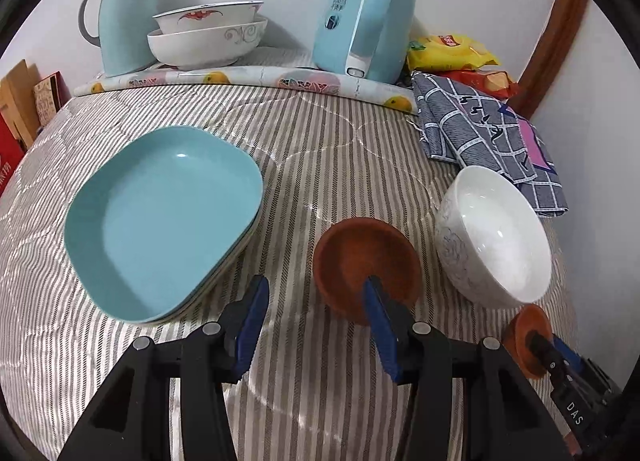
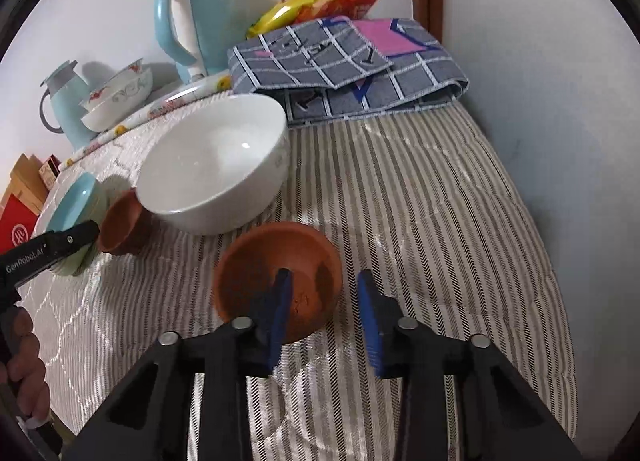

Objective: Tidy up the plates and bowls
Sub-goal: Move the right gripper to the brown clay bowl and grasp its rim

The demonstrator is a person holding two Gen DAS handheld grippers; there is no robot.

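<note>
A stack of blue plates (image 1: 160, 221) lies at the left on the striped cloth. A brown clay bowl (image 1: 366, 261) sits in the middle, and a white bowl (image 1: 494, 235) at the right. My left gripper (image 1: 316, 307) is open, its right finger inside the brown bowl's near rim, its left finger outside. A second brown clay bowl (image 2: 276, 277) lies near the white bowl (image 2: 212, 169). My right gripper (image 2: 324, 297) is open, its left finger inside this bowl and its right finger outside the rim. The bowl also shows in the left wrist view (image 1: 528, 343).
At the back stand a blue jug (image 1: 126, 17), two stacked patterned bowls (image 1: 208, 35) and a blue kettle (image 1: 364, 17) on a rolled mat. A folded checked cloth (image 2: 352, 69) and snack bags (image 2: 316, 1) lie at the back right. Boxes (image 1: 20, 109) stand at the left edge.
</note>
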